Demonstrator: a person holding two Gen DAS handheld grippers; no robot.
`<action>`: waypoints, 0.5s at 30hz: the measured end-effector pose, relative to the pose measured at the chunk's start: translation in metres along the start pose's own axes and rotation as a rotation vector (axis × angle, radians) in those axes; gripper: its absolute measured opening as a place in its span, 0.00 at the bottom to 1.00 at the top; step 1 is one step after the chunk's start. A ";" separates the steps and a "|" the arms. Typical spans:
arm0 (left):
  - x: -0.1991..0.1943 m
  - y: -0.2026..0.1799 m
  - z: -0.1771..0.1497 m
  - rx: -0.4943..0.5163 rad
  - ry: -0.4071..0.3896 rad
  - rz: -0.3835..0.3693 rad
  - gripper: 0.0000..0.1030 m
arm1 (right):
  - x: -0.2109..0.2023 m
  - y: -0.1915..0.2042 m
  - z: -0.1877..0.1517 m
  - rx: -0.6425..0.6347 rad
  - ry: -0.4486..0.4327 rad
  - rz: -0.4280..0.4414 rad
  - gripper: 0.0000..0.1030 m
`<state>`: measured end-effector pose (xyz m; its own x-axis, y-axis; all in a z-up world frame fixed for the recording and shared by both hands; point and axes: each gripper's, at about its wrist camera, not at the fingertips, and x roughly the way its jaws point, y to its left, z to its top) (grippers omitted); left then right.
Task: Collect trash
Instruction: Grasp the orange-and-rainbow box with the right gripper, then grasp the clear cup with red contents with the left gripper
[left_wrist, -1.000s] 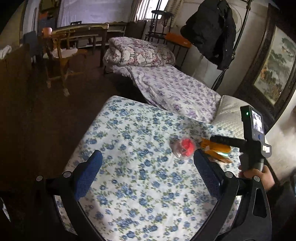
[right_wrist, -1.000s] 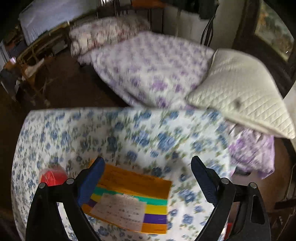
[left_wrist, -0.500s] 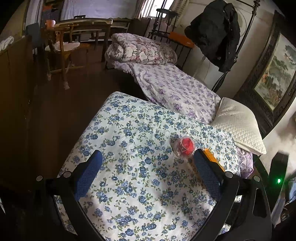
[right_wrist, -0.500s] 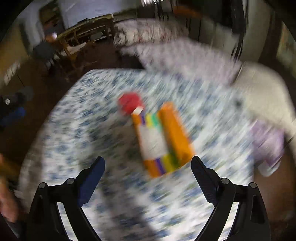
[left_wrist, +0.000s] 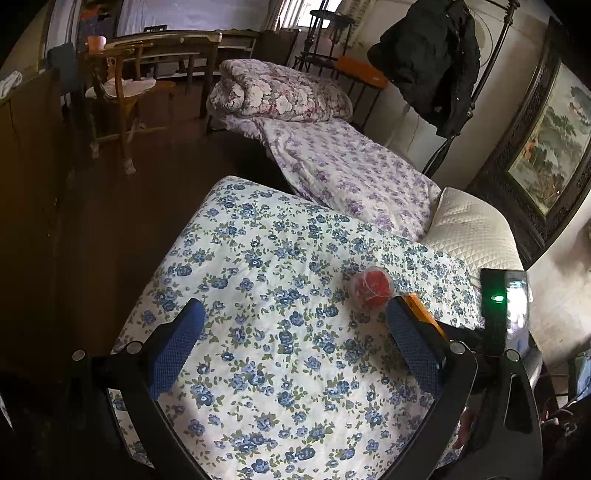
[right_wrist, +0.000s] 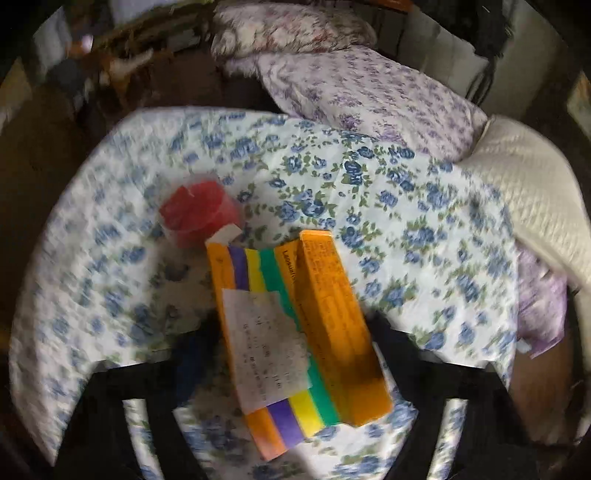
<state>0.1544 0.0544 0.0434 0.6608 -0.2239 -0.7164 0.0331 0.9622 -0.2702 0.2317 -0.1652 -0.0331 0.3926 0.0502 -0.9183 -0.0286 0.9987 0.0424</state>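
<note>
Two pieces of trash lie on the blue-flowered cloth of the bench: a clear plastic cup with red inside, on its side, and an orange carton striped purple, yellow and green with a white slip of paper on its face. In the right wrist view the carton sits just behind the cup, one corner flap close against it, and its length runs down between the two dark fingers of the right gripper; the fingers stand on either side of the carton and look drawn in near it, but the picture is smeared and whether they press on it cannot be told. The left gripper hovers above the bench with its jaws spread wide and nothing between them; its blue pads frame bare cloth, and the cup lies just past the right-hand pad. Beyond the bench are a bed with a purple-flowered quilt and a white quilted pillow.
</note>
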 end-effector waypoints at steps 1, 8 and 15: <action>0.000 0.001 0.000 -0.001 0.000 -0.002 0.92 | -0.002 -0.003 -0.004 0.034 -0.001 0.013 0.56; 0.004 0.001 0.000 0.023 0.007 0.015 0.92 | -0.050 0.002 -0.055 0.169 -0.060 0.038 0.54; 0.047 -0.028 -0.015 0.125 0.098 0.036 0.92 | -0.065 -0.002 -0.108 0.211 -0.079 0.037 0.55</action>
<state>0.1731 0.0146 0.0077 0.5873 -0.1970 -0.7850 0.1075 0.9803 -0.1657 0.1073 -0.1716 -0.0162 0.4657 0.0797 -0.8813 0.1449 0.9756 0.1648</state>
